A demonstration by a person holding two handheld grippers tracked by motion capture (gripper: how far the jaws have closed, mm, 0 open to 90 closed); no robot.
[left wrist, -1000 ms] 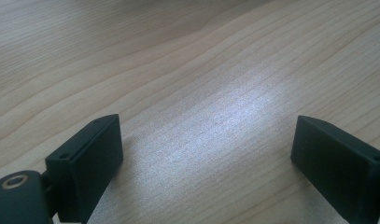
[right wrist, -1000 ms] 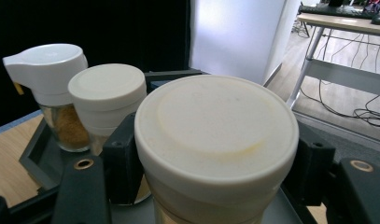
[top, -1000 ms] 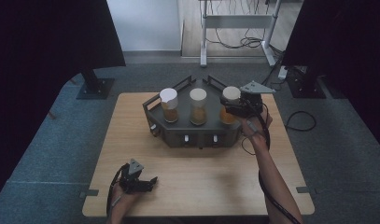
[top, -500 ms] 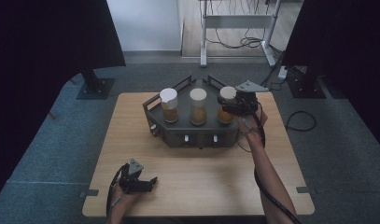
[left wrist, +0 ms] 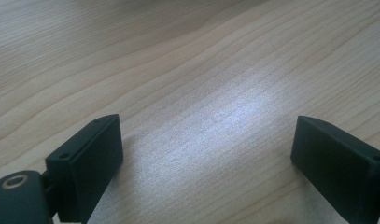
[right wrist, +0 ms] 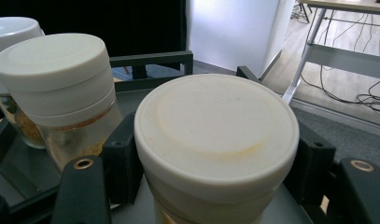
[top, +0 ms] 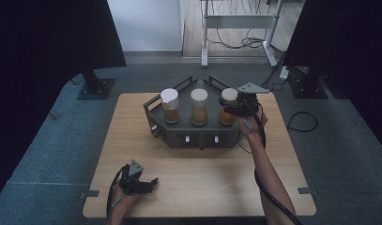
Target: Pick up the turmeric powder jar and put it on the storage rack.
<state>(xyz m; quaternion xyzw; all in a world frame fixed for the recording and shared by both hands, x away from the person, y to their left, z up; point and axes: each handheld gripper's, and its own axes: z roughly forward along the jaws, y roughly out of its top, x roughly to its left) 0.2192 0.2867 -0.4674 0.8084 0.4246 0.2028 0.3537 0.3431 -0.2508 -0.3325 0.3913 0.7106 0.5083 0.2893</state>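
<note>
Right gripper [right wrist: 215, 186] is seen clamped on the rightmost jar [right wrist: 215, 140] in the rack [top: 179, 129]; a straight lift is called for next.

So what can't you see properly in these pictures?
- Right jar: in the right gripper view its lower part is cut off by the bottom edge and covered by the right gripper clamped round it, so what's inside is hidden.
- Small knobs on the grey tray: too small in the high view to read.
- Left gripper: its view looks at bare table; the jaws are cut off by the bottom edge.
</note>
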